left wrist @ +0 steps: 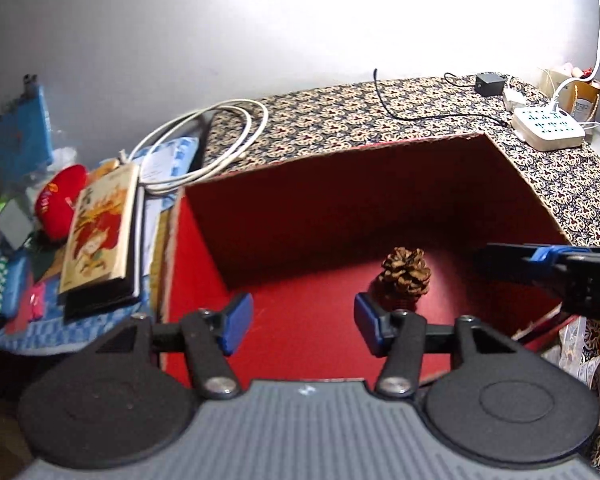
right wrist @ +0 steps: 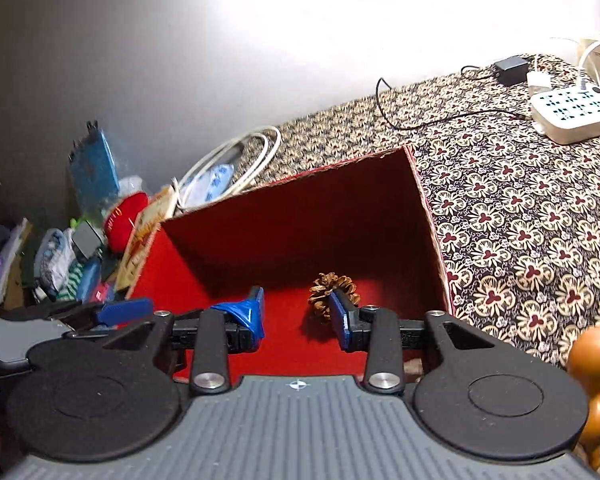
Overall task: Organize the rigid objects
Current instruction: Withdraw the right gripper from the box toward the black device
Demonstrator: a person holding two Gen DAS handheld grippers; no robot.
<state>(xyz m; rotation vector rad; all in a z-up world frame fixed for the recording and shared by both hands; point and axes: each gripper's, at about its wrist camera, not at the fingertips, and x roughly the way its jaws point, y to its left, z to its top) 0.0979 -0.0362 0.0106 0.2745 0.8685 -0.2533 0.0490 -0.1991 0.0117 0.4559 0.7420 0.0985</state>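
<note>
one pine cone [left wrist: 405, 271] in one red box [left wrist: 340, 200].

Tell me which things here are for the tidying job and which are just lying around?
For the job:
pine cone, sitting in the red box
red box
left gripper, open
right gripper, open

Just lying about:
white power strip
coiled white cable
picture book
patterned cloth

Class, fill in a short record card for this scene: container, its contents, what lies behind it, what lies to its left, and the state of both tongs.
container: red box, open top
contents: one pine cone, on the floor
behind it: white power strip on patterned cloth
left of it: picture book, coiled white cable
left tongs: open, empty
right tongs: open, empty
</note>
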